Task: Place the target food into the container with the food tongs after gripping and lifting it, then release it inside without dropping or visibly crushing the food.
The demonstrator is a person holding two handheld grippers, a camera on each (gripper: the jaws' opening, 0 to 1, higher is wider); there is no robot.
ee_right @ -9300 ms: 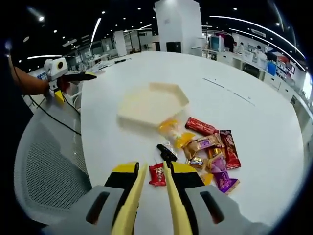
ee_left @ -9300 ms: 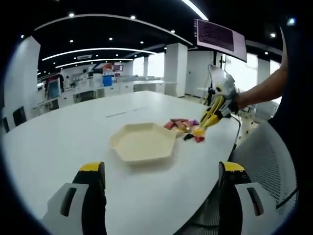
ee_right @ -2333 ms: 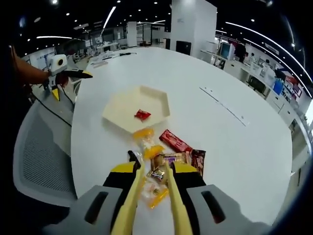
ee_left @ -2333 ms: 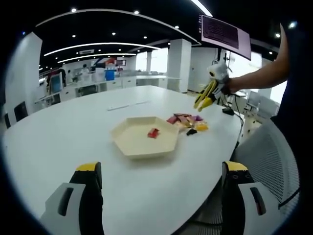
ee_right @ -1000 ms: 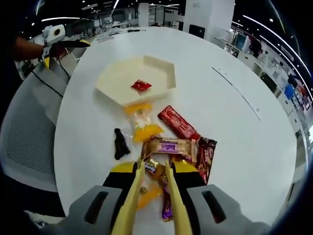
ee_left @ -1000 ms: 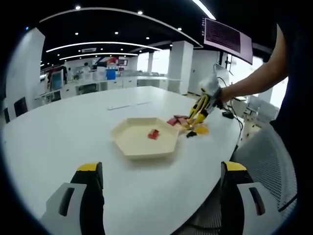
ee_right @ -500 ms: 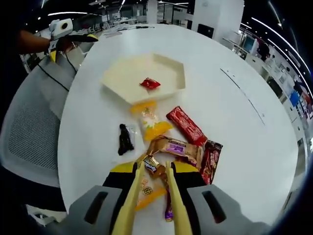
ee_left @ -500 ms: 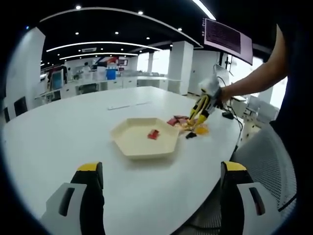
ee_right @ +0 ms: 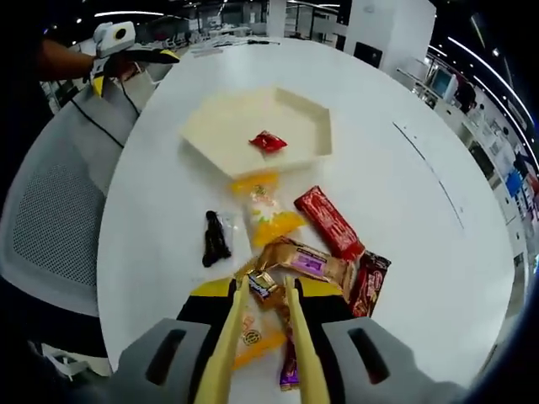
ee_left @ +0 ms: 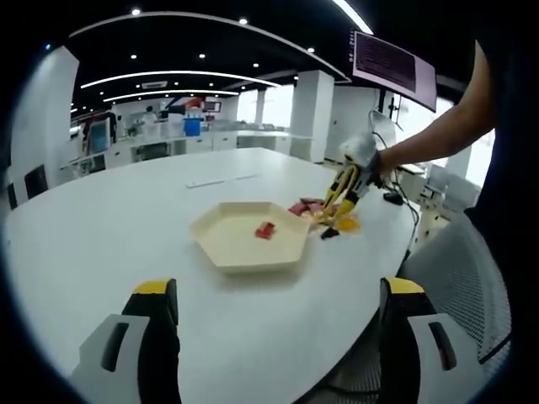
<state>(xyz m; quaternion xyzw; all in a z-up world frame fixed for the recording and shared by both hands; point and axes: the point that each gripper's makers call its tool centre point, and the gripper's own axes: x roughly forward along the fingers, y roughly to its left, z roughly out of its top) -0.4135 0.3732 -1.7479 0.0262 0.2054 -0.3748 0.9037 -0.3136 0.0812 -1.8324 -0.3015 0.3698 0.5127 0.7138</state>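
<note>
your right gripper [ee_right: 263,290] tongs are nipping a small gold candy [ee_right: 262,284], contact hard to read | left gripper [ee_left: 274,316] idling wide open | hexagonal tray [ee_right: 221,126] holding one red candy [ee_right: 268,140]

In the left gripper view we look from low at the near edge of the round white table [ee_left: 101,227], facing level across it, well back from the cream hexagonal tray [ee_left: 244,240]. In the right gripper view we look steeply down from close above the pile of wrapped snacks [ee_right: 307,240], facing toward that tray [ee_right: 227,126]. Both views share the table, the tray and the snacks [ee_left: 324,215]; each also catches the other claw, the right [ee_left: 341,195] and the left [ee_right: 126,49].
</note>
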